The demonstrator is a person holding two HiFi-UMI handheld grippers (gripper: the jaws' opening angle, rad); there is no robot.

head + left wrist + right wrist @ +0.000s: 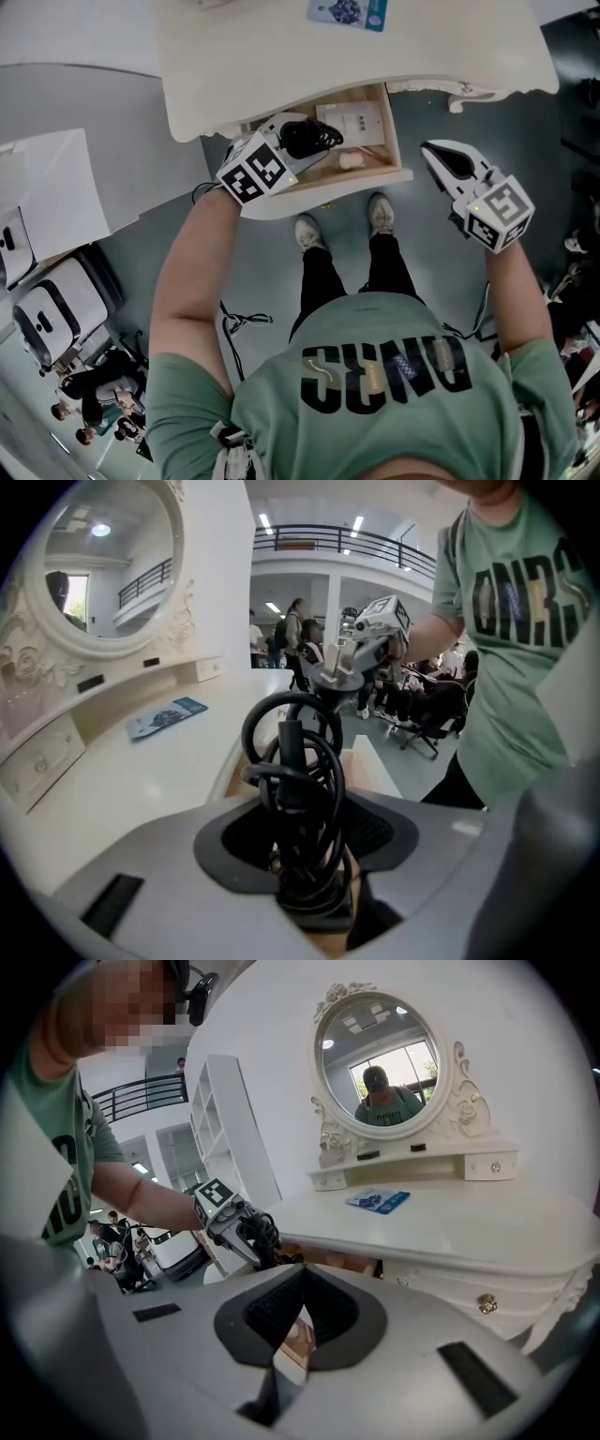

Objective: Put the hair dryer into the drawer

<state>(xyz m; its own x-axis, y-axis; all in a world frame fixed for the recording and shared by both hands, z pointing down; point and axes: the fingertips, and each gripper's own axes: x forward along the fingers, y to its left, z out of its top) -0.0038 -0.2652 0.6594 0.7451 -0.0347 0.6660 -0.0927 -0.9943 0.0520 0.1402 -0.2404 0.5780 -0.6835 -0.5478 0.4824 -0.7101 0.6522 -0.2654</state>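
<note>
The black hair dryer, wrapped in its coiled cord, hangs over the open wooden drawer of the white dressing table. My left gripper is shut on it, with the cord bundle filling the space between the jaws in the left gripper view. The right gripper view shows the same gripper and dryer at the drawer's front. My right gripper hovers to the right of the drawer, apart from it; its jaws meet at the tips with nothing between them.
Inside the drawer lie a white card and a small beige object. A blue booklet rests on the tabletop below an oval mirror. My feet stand on the grey floor under the drawer. White machines stand at the left.
</note>
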